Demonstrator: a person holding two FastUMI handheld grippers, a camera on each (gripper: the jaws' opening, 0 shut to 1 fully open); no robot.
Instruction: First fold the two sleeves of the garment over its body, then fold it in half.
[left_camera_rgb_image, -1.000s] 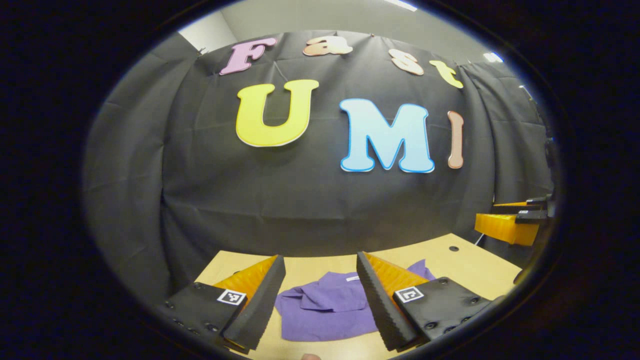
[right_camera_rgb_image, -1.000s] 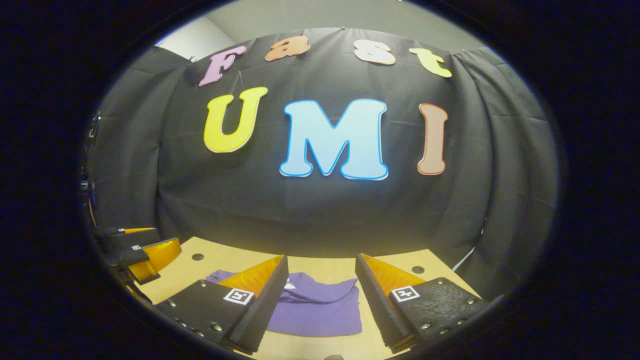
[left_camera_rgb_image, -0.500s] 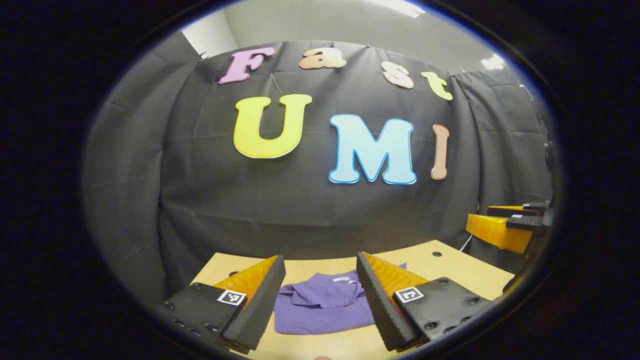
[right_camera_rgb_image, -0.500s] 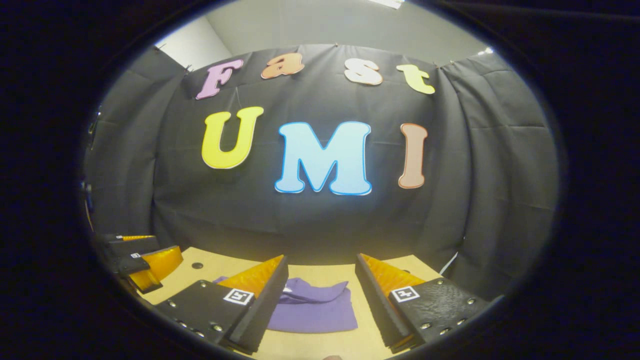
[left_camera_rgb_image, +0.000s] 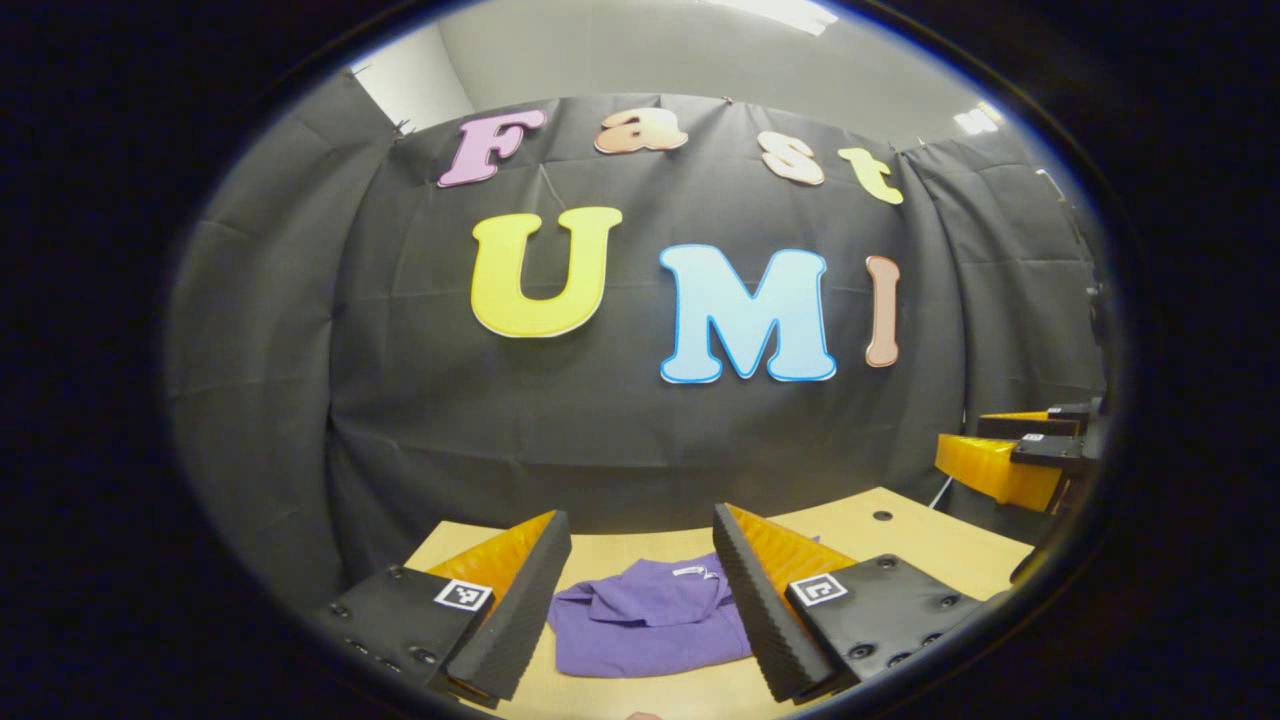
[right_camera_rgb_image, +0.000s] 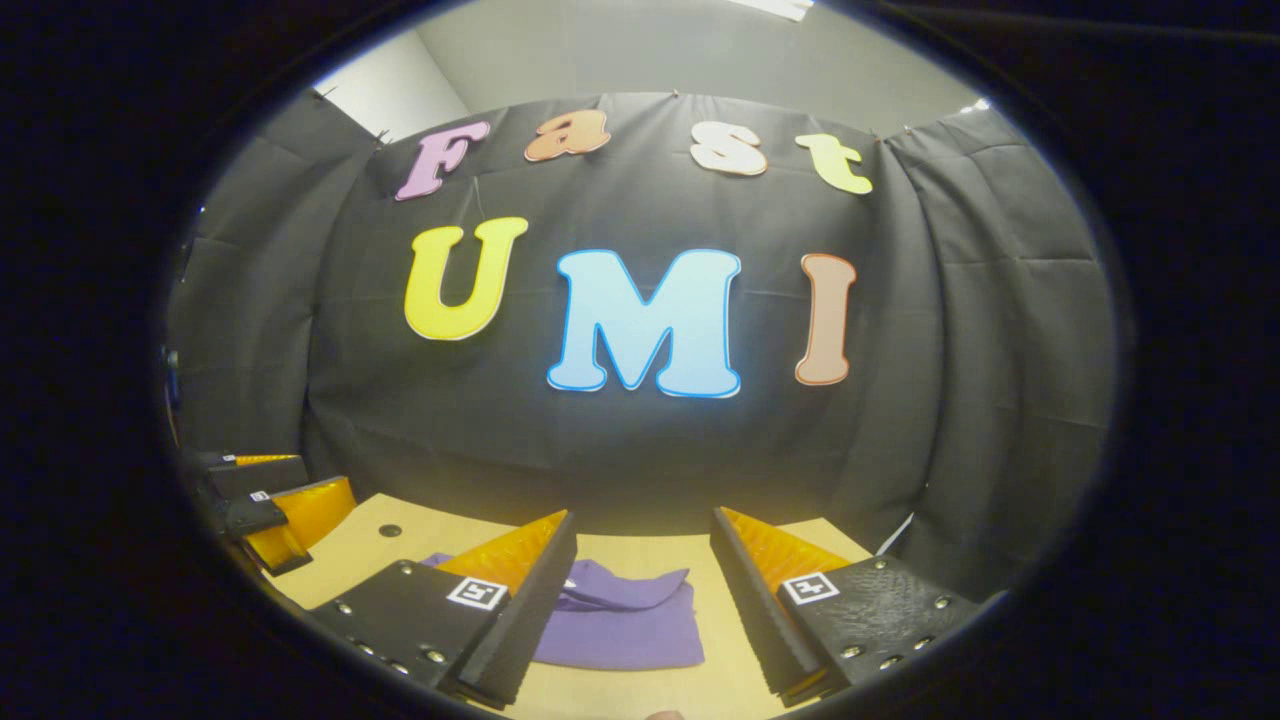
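Garment (left_camera_rgb_image: 648, 620) folded on worktop (left_camera_rgb_image: 905, 540).
Left gripper (left_camera_rgb_image: 640, 600) and right gripper (right_camera_rgb_image: 640, 595) above it, jaws spread, holding nothing.

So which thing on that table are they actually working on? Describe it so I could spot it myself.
Start at the light wooden table in front of the black cloth wall. On its middle lies the purple garment, folded into a compact bundle. It is the one soft, purple thing there; both the left gripper and the right gripper are hard, orange and black, and open.

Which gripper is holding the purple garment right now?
Neither: left gripper and right gripper both hang open above the folded purple garment on the wooden table.
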